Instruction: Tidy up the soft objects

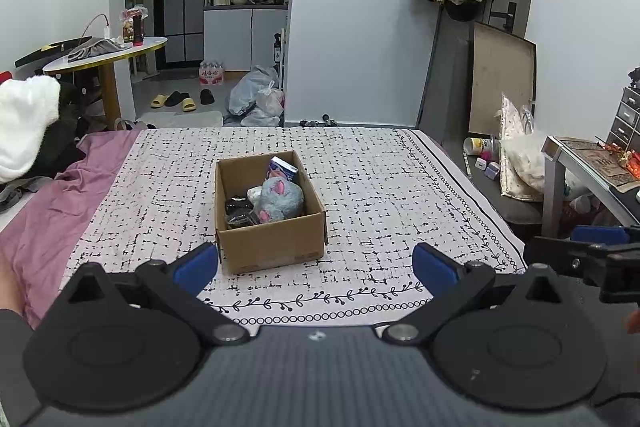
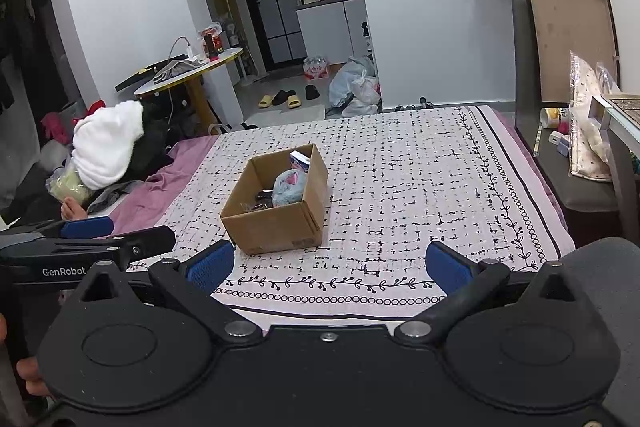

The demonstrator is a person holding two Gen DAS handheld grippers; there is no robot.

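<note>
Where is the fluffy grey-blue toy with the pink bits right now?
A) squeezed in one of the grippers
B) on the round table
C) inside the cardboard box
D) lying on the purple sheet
C: the fluffy grey-blue toy sits inside the open cardboard box on the bed, while the left gripper and right gripper are both open and hold nothing.

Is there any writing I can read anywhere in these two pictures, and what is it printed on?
"GenRobot": white letters on the black body of the left gripper, seen at the left edge of the right wrist view.
Water bottle pack on the far floor: red label, characters too small to read.
Blue and white carton in the cardboard box: print too blurred to read.
Nothing else is legible.
</note>
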